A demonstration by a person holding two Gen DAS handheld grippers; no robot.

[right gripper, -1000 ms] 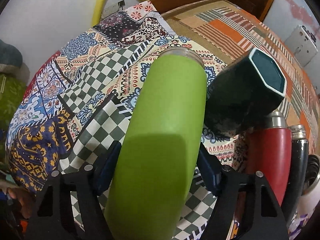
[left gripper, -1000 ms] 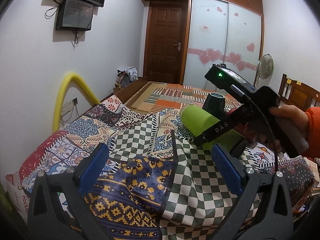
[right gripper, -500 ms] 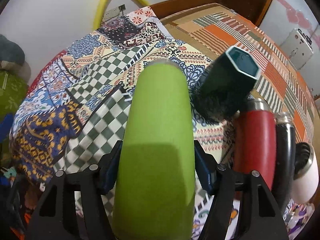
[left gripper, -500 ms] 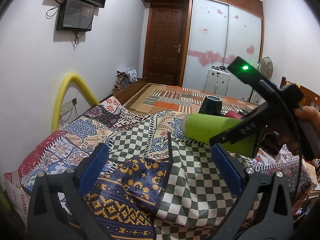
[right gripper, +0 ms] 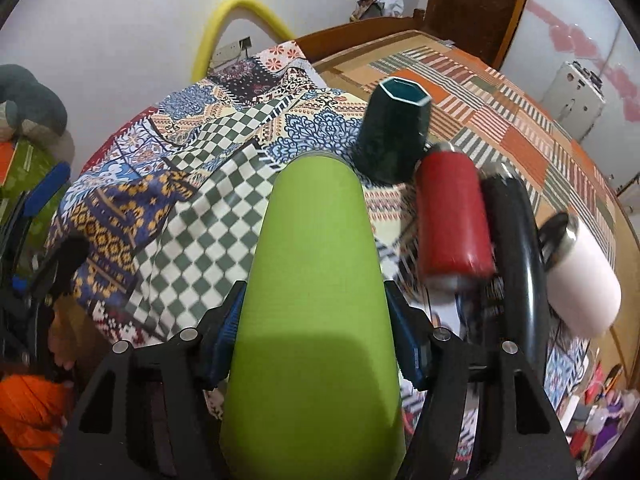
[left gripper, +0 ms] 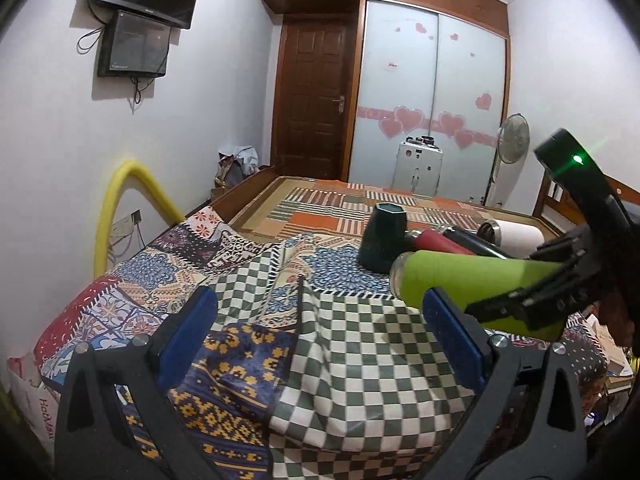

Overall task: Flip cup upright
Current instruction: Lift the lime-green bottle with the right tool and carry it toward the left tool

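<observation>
My right gripper point(right gripper: 316, 344) is shut on a lime green cup point(right gripper: 316, 280), gripping it around its body. In the left wrist view the green cup point(left gripper: 472, 280) lies roughly level above the patchwork cloth point(left gripper: 352, 360), its clear mouth end pointing left, held by the right gripper point(left gripper: 532, 300). My left gripper point(left gripper: 320, 340) is open and empty, low over the front of the cloth, left of the cup.
A dark green hexagonal cup point(right gripper: 394, 136) stands on the cloth. Beside it lie a red bottle point(right gripper: 454, 216), a black bottle point(right gripper: 516, 240) and a white bottle point(right gripper: 580, 280). A yellow foam arch point(left gripper: 120, 208) stands at the left wall.
The right gripper has lifted the green cup and swung it down from a steep tilt to roughly level, moving right. The left gripper has stayed put and open.
</observation>
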